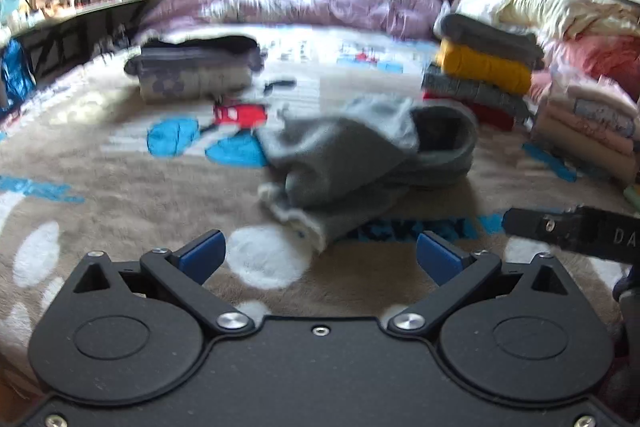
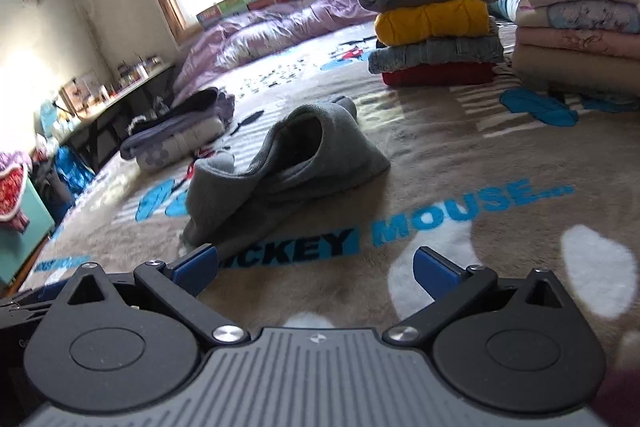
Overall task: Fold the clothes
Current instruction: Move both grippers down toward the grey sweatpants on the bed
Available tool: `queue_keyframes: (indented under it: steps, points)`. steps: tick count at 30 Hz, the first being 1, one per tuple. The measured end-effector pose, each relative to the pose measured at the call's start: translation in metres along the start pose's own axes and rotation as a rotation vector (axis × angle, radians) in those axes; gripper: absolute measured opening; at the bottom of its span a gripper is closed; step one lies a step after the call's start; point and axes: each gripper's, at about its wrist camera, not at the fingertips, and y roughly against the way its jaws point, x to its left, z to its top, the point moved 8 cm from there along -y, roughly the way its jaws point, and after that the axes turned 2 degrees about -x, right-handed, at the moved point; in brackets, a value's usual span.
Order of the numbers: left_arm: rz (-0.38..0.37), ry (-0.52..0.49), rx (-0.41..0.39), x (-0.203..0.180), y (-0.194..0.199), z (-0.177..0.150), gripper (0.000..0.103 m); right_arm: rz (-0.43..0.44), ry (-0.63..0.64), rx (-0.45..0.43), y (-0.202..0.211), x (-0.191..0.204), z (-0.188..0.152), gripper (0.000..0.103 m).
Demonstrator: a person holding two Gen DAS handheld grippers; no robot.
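step: we judge we're at the start of a new item. The grey garment [image 2: 280,167] lies crumpled and half rolled on the beige printed blanket [image 2: 460,155], not folded yet, nothing gripped.
landmark: grey garment, all places below relative to it.
left pile: left of and behind the garment we see a low folded stack, dark on top [image 2: 176,135], well apart from it.
shelf: further left of the garment, a cluttered side shelf [image 2: 104,95] along the wall, out of our way.
left gripper: left gripper [image 1: 320,259] sits just in front of the garment, blue fingers wide apart, empty. View is blurred.
garment position: middle of the blanket, its near hem close to both grippers and over the blue lettering [image 2: 400,223].
right gripper: right gripper [image 2: 316,267] in front of and slightly right of the garment, fingers spread wide, holding nothing.
next move: we reckon each gripper needs a hem or corner, then pull apart to spread the garment flat before any fold.
quilt: behind the garment, a lilac quilt [image 2: 280,23] under the window.
right stack: behind and right of the garment, the grey-yellow-grey-red folded stack [image 2: 436,39], well apart.
far right pile: right again, a pastel folded pile [image 2: 576,39].
obstruction: we see nothing between grippers and garment. Risk: loose folds, easy to pinch two layers.
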Motion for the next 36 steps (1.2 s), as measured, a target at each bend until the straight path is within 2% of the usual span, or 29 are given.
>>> queue_keyframes:
  steps: [2, 11, 17, 21, 26, 28, 34, 36]
  points:
    - [-0.004, 0.012, 0.031, 0.004, -0.009, -0.003, 0.103, 0.030, -0.024, -0.006, -0.011, -0.005, 0.001, 0.103]
    - [-0.010, 0.075, 0.033, 0.013, -0.036, 0.002, 0.103, 0.161, -0.137, -0.058, -0.038, -0.023, 0.019, 0.103]
    - [-0.074, 0.116, 0.005, 0.005, -0.045, 0.021, 0.102, 0.152, -0.123, -0.044, -0.068, -0.039, 0.035, 0.103]
    - [-0.097, 0.061, -0.043, -0.013, -0.048, 0.045, 0.102, 0.183, -0.204, -0.054, -0.083, -0.052, 0.041, 0.103]
    - [-0.136, -0.047, -0.093, -0.044, -0.056, 0.073, 0.099, 0.271, -0.412, -0.056, -0.093, -0.076, 0.044, 0.103]
    - [-0.151, -0.077, -0.088, -0.055, -0.064, 0.078, 0.097, 0.292, -0.480, -0.064, -0.094, -0.085, 0.045, 0.103]
    - [-0.212, -0.184, -0.056, -0.094, -0.085, 0.077, 0.086, 0.379, -0.645, -0.108, -0.096, -0.110, 0.056, 0.103]
    - [-0.235, -0.244, -0.046, -0.109, -0.089, 0.072, 0.075, 0.382, -0.669, -0.124, -0.093, -0.120, 0.060, 0.103]
